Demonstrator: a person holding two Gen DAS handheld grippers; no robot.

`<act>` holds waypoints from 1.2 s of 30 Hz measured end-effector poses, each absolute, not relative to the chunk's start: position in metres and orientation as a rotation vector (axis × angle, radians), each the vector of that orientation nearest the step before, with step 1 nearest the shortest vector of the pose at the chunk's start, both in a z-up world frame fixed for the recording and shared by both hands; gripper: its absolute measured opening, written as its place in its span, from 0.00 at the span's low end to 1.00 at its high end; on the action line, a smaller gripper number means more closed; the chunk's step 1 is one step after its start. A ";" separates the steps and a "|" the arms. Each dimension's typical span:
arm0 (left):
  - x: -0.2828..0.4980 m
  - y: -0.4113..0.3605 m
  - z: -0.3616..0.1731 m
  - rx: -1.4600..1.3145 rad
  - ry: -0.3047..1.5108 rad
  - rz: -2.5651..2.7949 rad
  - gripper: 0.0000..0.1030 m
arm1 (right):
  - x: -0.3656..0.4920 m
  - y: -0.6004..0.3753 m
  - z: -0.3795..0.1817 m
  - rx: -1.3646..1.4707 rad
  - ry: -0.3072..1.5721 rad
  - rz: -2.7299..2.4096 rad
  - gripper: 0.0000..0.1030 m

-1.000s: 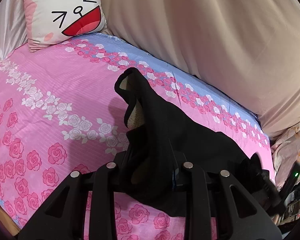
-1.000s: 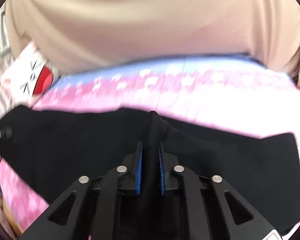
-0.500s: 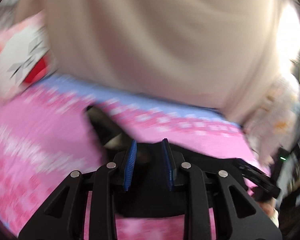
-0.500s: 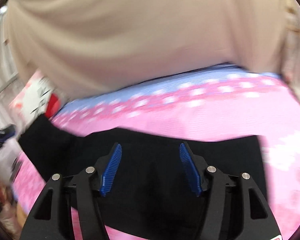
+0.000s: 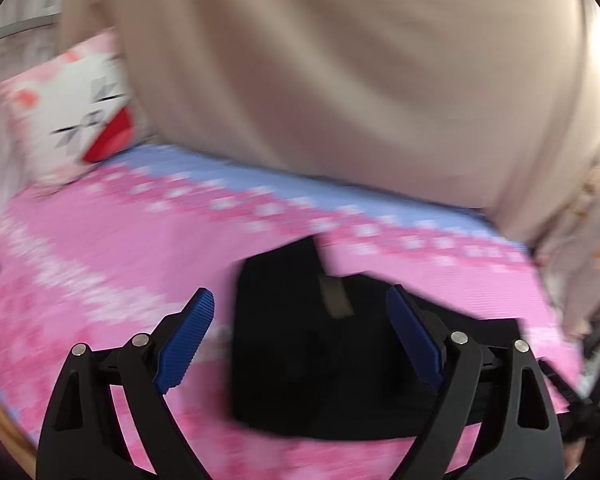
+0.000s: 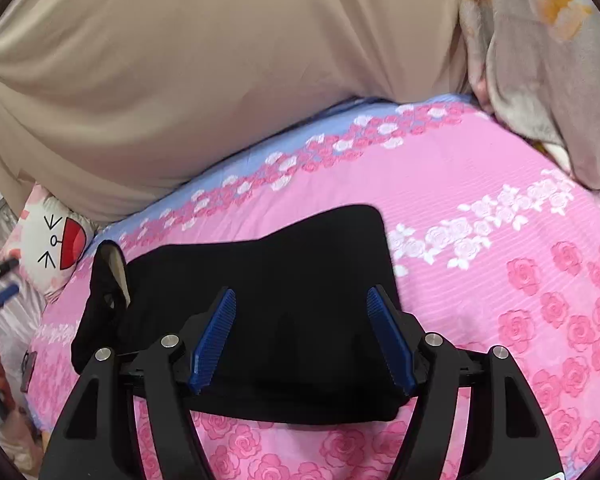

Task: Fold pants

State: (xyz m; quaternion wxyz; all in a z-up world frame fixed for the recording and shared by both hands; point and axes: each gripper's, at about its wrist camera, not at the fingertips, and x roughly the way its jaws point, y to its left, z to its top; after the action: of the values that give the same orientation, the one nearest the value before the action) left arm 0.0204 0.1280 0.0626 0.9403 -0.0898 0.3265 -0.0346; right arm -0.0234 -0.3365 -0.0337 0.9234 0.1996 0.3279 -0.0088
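Note:
The black pants [image 6: 268, 280] lie folded flat on the pink rose-print bedsheet [image 6: 480, 184], waistband end at the left with its pale lining showing. My right gripper [image 6: 300, 330] hovers over their near edge, its jaws opening, blue pads clear of the cloth. In the blurred left wrist view the pants [image 5: 312, 352] lie below my left gripper [image 5: 300, 336], whose jaws are opening wide with nothing pressed between the pads. The left gripper [image 6: 0, 292] also shows small at the left edge of the right wrist view.
A beige cover [image 6: 200, 72] rises behind the bed. A cat-face cushion [image 6: 56, 244] sits at the far left corner. A grey floral blanket [image 6: 540, 72] is heaped at the right. A small dark object [image 6: 28, 364] lies on the sheet's left edge.
Both grippers let go of the black pants and opened. The pants dropped flat onto the sheet. Both grippers pulled back from the cloth.

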 end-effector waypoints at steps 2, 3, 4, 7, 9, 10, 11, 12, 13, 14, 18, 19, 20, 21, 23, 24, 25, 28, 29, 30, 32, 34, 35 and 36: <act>0.016 0.148 0.047 -0.201 0.702 -0.021 0.85 | -0.011 -0.316 -0.033 0.409 0.687 0.081 0.65; 0.015 0.154 0.039 -0.212 0.726 -0.016 0.86 | 0.000 -0.301 -0.033 0.427 0.699 0.165 0.65; 0.016 0.157 0.031 -0.219 0.746 -0.020 0.86 | 0.009 -0.286 -0.033 0.448 0.714 0.244 0.65; 0.021 0.164 0.012 -0.244 0.797 -0.043 0.86 | 0.049 -0.225 -0.036 0.496 0.795 0.505 0.70; 0.022 0.167 0.003 -0.259 0.814 -0.068 0.86 | 0.073 -0.190 -0.041 0.473 0.843 0.567 0.72; 0.021 0.171 -0.001 -0.261 0.815 -0.077 0.86 | 0.089 -0.168 -0.045 0.440 0.878 0.577 0.73; 0.020 0.175 -0.004 -0.255 0.813 -0.082 0.86 | 0.104 -0.150 -0.051 0.421 0.914 0.575 0.75; 0.019 0.178 -0.005 -0.249 0.810 -0.085 0.86 | 0.111 -0.142 -0.055 0.421 0.933 0.575 0.76; 0.017 0.182 -0.006 -0.241 0.807 -0.087 0.86 | 0.125 -0.130 -0.063 0.434 0.967 0.574 0.76; 0.015 0.188 -0.008 -0.240 0.802 -0.083 0.86 | 0.133 -0.124 -0.069 0.447 0.992 0.577 0.76; 0.011 0.213 -0.014 -0.284 0.802 -0.067 0.86 | 0.149 -0.101 -0.075 0.461 0.996 0.579 0.76; 0.011 0.220 -0.017 -0.304 0.809 -0.057 0.86 | 0.145 -0.090 -0.072 0.418 0.967 0.599 0.43; 0.012 0.225 -0.019 -0.318 0.814 -0.049 0.86 | 0.144 -0.081 -0.070 0.371 0.972 0.591 0.18; 0.013 0.229 -0.021 -0.333 0.820 -0.041 0.86 | 0.144 -0.073 -0.070 0.351 0.981 0.598 0.13; 0.014 0.234 -0.021 -0.355 0.825 -0.035 0.86 | 0.136 -0.068 -0.055 0.370 0.945 0.653 0.12; 0.014 0.235 -0.019 -0.359 0.820 -0.036 0.86 | 0.128 -0.072 -0.040 0.369 0.902 0.665 0.11; 0.014 0.234 -0.015 -0.356 0.810 -0.038 0.86 | 0.123 -0.078 -0.027 0.375 0.868 0.673 0.10; 0.014 0.227 -0.003 -0.325 0.778 -0.043 0.86 | 0.096 -0.125 0.025 0.387 0.720 0.636 0.10; 0.015 0.222 0.000 -0.315 0.771 -0.048 0.86 | 0.084 -0.149 0.039 0.395 0.674 0.608 0.10; 0.016 0.217 0.002 -0.307 0.768 -0.054 0.87 | 0.076 -0.168 0.046 0.409 0.646 0.583 0.10; 0.020 0.201 0.005 -0.290 0.773 -0.075 0.87 | 0.049 -0.224 0.055 0.439 0.588 0.482 0.10; 0.025 0.184 0.005 -0.278 0.790 -0.106 0.87 | 0.018 -0.278 0.046 0.462 0.571 0.336 0.10; 0.028 0.174 0.004 -0.274 0.799 -0.124 0.87 | 0.006 -0.299 0.036 0.477 0.578 0.277 0.10; 0.030 0.167 0.003 -0.271 0.809 -0.141 0.87 | -0.005 -0.321 0.023 0.503 0.593 0.216 0.10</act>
State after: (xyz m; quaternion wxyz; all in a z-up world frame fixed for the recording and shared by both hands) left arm 0.0302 0.1669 0.0033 0.9079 -0.1315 0.3921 -0.0682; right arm -0.0048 -0.3212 0.0231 0.9197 0.2446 0.2885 0.1052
